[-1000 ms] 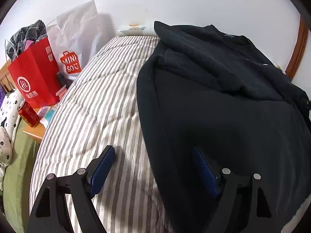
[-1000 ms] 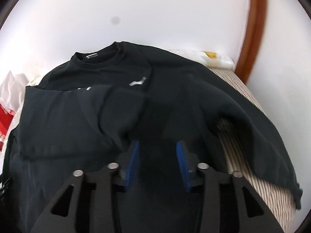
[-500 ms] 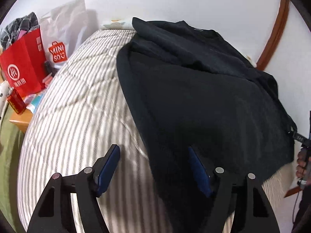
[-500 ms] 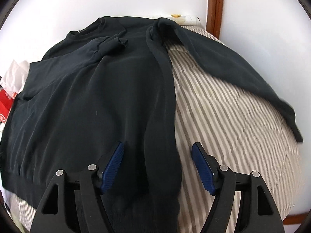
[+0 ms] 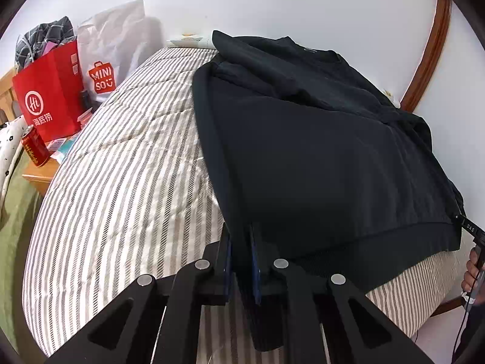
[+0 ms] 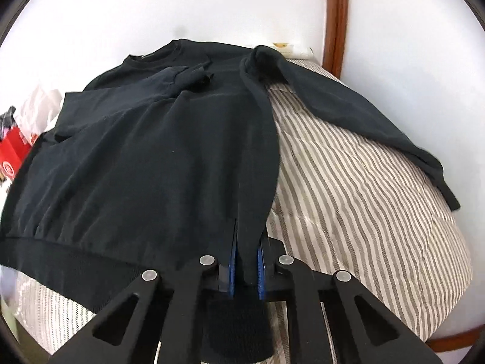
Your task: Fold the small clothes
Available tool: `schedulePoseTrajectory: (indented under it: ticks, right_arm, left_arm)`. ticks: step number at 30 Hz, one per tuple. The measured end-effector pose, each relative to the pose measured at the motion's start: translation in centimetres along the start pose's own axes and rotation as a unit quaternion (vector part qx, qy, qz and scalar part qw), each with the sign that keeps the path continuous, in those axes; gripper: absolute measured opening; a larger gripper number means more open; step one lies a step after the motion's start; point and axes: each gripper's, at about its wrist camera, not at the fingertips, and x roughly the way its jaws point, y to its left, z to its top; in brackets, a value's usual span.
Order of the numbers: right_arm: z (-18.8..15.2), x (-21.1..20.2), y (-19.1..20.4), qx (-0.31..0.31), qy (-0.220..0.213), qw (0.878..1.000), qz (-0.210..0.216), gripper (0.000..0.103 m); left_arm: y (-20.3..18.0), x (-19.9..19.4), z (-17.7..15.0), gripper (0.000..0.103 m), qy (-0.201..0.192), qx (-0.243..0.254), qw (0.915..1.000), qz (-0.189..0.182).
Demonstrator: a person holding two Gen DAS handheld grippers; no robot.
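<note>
A black long-sleeved sweatshirt (image 5: 318, 157) lies spread on a striped bed, neck towards the wall. My left gripper (image 5: 241, 242) is shut on the near left corner of its hem. My right gripper (image 6: 247, 251) is shut on the near right corner of the hem of the sweatshirt (image 6: 151, 157). One sleeve (image 6: 163, 82) lies folded across the chest. The other sleeve (image 6: 348, 112) stretches out to the right over the bed.
The striped quilt (image 5: 121, 166) covers the bed, also seen in the right wrist view (image 6: 363, 197). A red paper bag (image 5: 48, 97), a white MINISO bag (image 5: 112, 57) and a red can (image 5: 35, 148) stand on a bedside table at left. A wall is behind.
Both grippers were open half a second ago, each astride a hem corner. Both have now closed on the sweatshirt's hem. The right gripper earlier drew back from the chest to the hem.
</note>
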Motion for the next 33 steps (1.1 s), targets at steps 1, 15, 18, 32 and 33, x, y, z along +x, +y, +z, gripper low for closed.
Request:
schedulePoseTrajectory:
  ticks: [1, 15, 18, 32, 33]
  right_arm:
    - [-0.2, -0.3, -0.3, 0.006, 0.0, 1.0, 0.009, 0.01]
    - [-0.8, -1.0, 1.3, -0.026, 0.02, 0.999, 0.013, 0.015]
    - [1.2, -0.8, 1.6, -0.039, 0.018, 0.999, -0.002, 0.027]
    - [17.0, 7.1, 6.9, -0.051, -0.024, 0.998, 0.028, 0.068]
    - [17.7, 8.1, 7.2, -0.047, -0.018, 0.998, 0.029, 0.068]
  left_arm:
    - [0.1, -0.4, -0.3, 0.01, -0.004, 0.0, 1.0, 0.002]
    - [1.3, -2.0, -3.0, 0.015, 0.019, -0.007, 0.9998, -0.008]
    - [1.4, -1.9, -2.3, 0.023, 0.021, -0.01, 0.9997, 0.005]
    - [2.6, 2.1, 7.3, 0.055, -0.01, -0.018, 0.9983, 0.055]
    - [2.7, 2.7, 8.1, 0.055, -0.01, -0.02, 0.9981, 0.058]
